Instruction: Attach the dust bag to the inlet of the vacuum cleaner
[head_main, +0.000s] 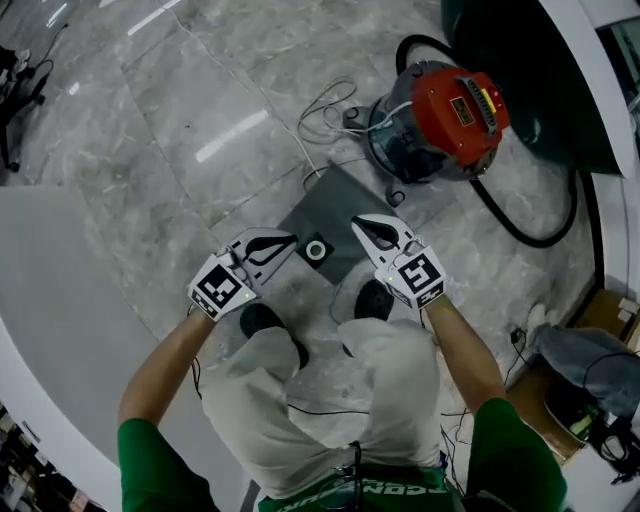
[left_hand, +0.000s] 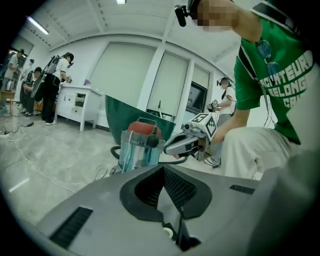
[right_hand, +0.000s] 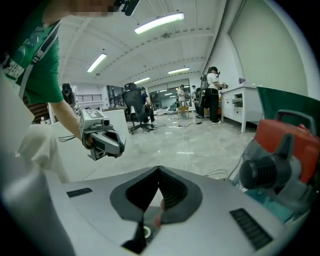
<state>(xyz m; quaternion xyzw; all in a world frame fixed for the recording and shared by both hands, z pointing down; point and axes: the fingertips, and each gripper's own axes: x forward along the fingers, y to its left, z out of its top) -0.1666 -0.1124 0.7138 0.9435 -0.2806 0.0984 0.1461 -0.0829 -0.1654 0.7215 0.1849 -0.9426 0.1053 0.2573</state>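
Lying flat on the floor (head_main: 200, 100), just beside the red-topped vacuum cleaner (head_main: 440, 120): the grey dust bag (head_main: 340, 205), white collar ring (head_main: 317, 250) up at its near edge. Pressed shut on nothing: left gripper (head_main: 288, 238) and right gripper (head_main: 360, 224), held either side of that ring
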